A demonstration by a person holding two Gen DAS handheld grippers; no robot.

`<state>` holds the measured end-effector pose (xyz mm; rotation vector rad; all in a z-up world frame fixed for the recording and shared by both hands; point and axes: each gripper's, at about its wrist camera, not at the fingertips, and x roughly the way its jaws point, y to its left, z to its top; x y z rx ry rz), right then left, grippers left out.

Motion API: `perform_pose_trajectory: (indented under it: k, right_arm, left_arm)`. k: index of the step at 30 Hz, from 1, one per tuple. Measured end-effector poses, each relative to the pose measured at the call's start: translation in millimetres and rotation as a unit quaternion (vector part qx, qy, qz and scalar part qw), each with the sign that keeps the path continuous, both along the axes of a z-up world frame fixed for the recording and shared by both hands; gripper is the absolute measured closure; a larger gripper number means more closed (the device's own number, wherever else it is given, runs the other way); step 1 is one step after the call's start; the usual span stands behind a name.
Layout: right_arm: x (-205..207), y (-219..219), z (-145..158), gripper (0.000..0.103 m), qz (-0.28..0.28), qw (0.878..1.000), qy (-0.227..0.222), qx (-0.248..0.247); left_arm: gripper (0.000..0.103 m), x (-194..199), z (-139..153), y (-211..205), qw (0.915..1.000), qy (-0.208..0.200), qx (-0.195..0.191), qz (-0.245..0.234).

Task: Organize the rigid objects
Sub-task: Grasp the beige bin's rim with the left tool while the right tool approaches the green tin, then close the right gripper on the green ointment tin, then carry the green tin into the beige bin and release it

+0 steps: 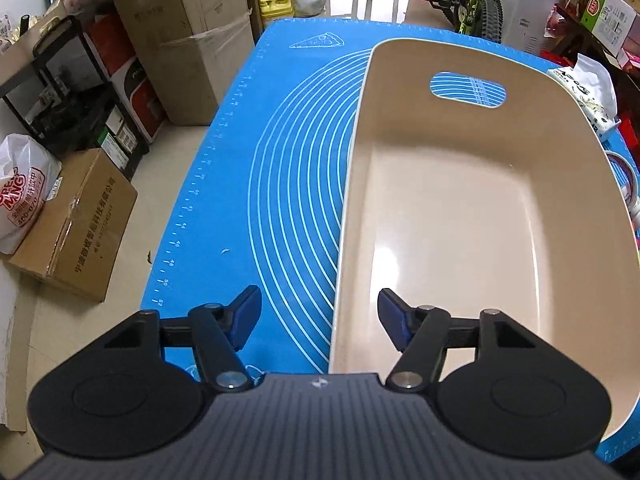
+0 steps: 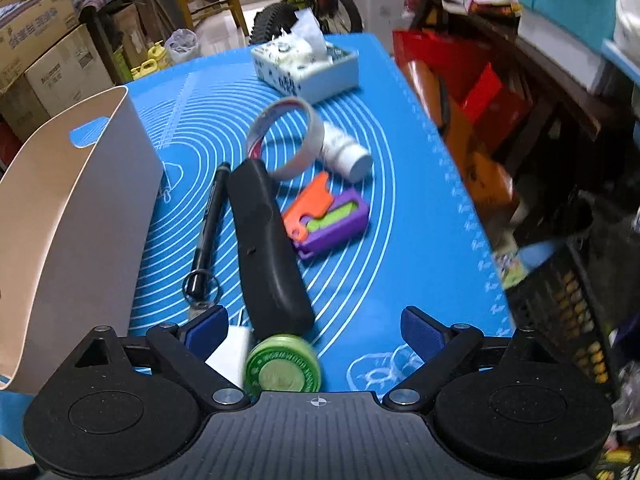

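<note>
A blue silicone baking mat (image 2: 400, 240) printed with white rings covers the table under both grippers. The beige plastic bin (image 1: 460, 208) with an oval handle cut-out stands empty ahead of the left gripper (image 1: 318, 312), whose jaws are partly open with nothing between them; the bin's left wall runs up between them, its near corner just beside the right finger. Seen from the right gripper (image 2: 314, 326), whose jaws stand wide and hold nothing, the bin lies beyond the left finger. Ahead between the jaws lies a long black rounded case (image 2: 268, 248), its near end close to a green round tin (image 2: 283, 372) on edge at the gripper's base. Left of the case lies a black pen (image 2: 210, 220) with a key ring. Further ahead sit a purple, orange and green plastic toy (image 2: 326, 220), a white band ring (image 2: 288, 140) and a white bottle (image 2: 346, 154) on its side. Farthest is a tissue box (image 2: 308, 66).
</note>
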<state>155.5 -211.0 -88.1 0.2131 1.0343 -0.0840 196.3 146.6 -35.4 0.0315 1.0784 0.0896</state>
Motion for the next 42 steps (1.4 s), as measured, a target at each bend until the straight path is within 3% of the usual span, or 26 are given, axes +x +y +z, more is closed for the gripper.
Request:
perform_pose_trajectory:
  k: [6, 15, 19, 23, 28, 34, 37, 42]
  right_arm:
    - [-3, 6, -10, 0.013, -0.005, 1.000, 0.018, 0.004]
    - [1, 14, -30, 0.020, -0.006, 0.999, 0.048, -0.010]
    - [0, 12, -33, 0.021, -0.015, 0.999, 0.038, -0.010]
    - [-1, 8, -42, 0.032, -0.026, 0.998, 0.054, 0.007]
    - [-1, 12, -41, 0.048, -0.024, 0.999, 0.044, -0.006]
    - [-5, 12, -37, 0.048, -0.022, 0.999, 0.027, -0.028]
    - [-7, 8, -29, 0.048, -0.031, 0.999, 0.013, -0.033]
    - [-8, 12, -6, 0.048, -0.035, 0.999, -0.023, -0.034]
  left_arm:
    - [0.065, 4, -6, 1, 0.9999, 0.011, -0.006, -0.005]
    - [0.080, 6, -10, 5, 0.9995, 0.019, -0.026, -0.007]
    - [0.082, 7, -10, 4, 0.9994, 0.019, -0.028, -0.008]
    - [0.083, 6, -10, 6, 0.9993, 0.017, -0.032, -0.009]
    - [0.083, 5, -9, 8, 0.9993, 0.014, -0.034, -0.010]
    - [0.085, 5, -9, 9, 0.9991, 0.012, -0.038, -0.011]
    - [0.097, 4, -9, 9, 0.9986, 0.014, -0.048, -0.016]
    - [0.098, 4, -9, 5, 0.9988, 0.013, -0.042, -0.019]
